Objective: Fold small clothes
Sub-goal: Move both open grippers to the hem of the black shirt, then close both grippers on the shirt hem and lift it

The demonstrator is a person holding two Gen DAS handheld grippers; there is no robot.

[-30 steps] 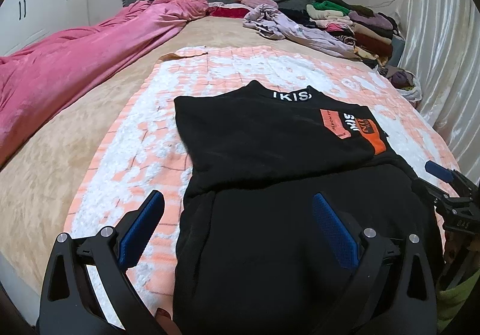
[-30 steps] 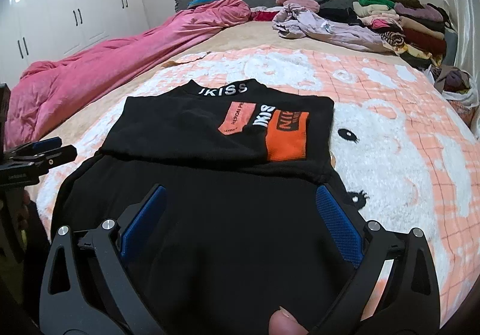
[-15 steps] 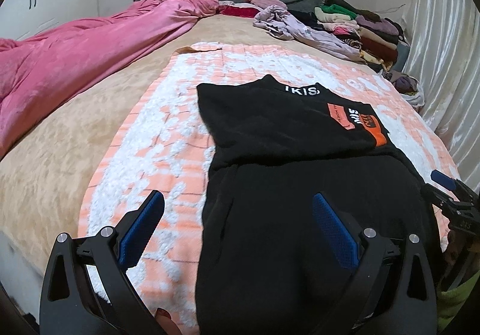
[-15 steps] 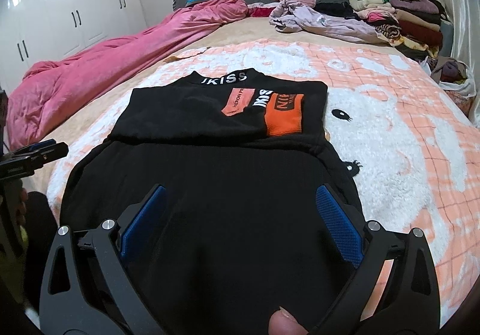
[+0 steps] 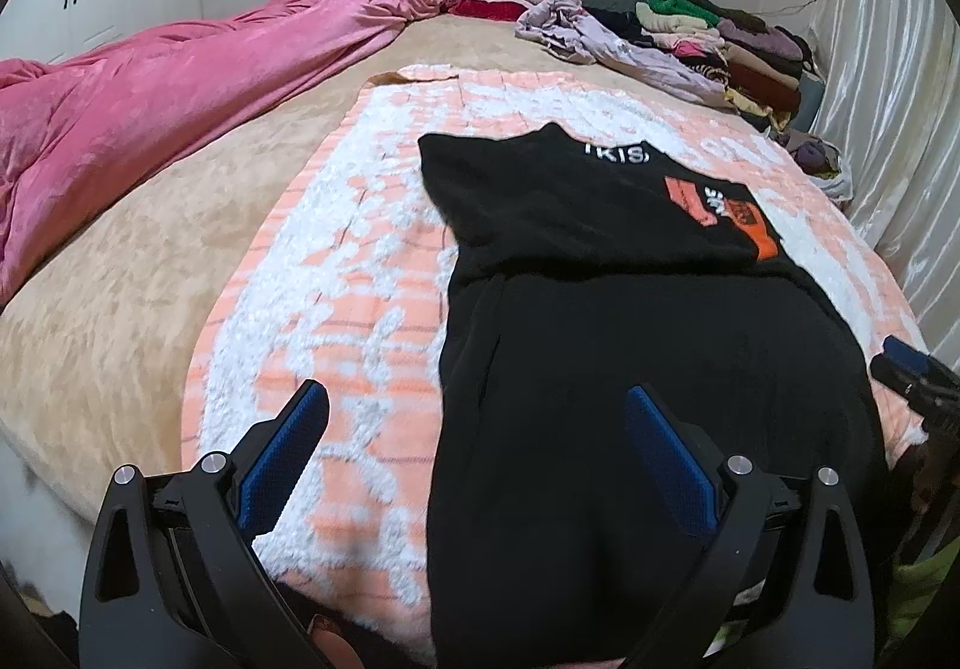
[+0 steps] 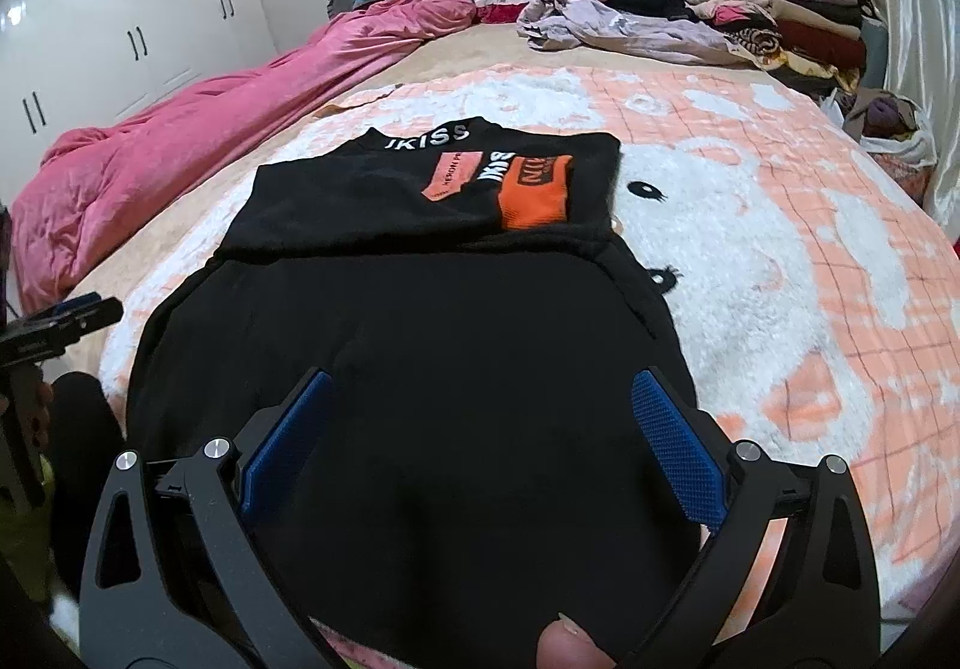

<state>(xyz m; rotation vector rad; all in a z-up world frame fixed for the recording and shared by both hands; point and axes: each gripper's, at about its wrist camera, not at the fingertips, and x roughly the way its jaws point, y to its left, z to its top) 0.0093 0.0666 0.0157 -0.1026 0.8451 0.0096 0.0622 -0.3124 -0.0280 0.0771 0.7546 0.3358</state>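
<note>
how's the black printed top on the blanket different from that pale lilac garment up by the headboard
The black top with orange print lies flat with its sides turned in, on the peach and white fleece blanket; the pale lilac garment is crumpled in a loose heap on the tan bed cover. The black top carries white lettering and orange patches; the lilac one shows no print. Neither is held by a gripper.

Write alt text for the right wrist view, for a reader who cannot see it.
A black top with orange patches lies partly folded on a pink-and-white blanket on a bed, the open right gripper poised above its near end. A pink duvet and piled clothes lie behind.
</note>
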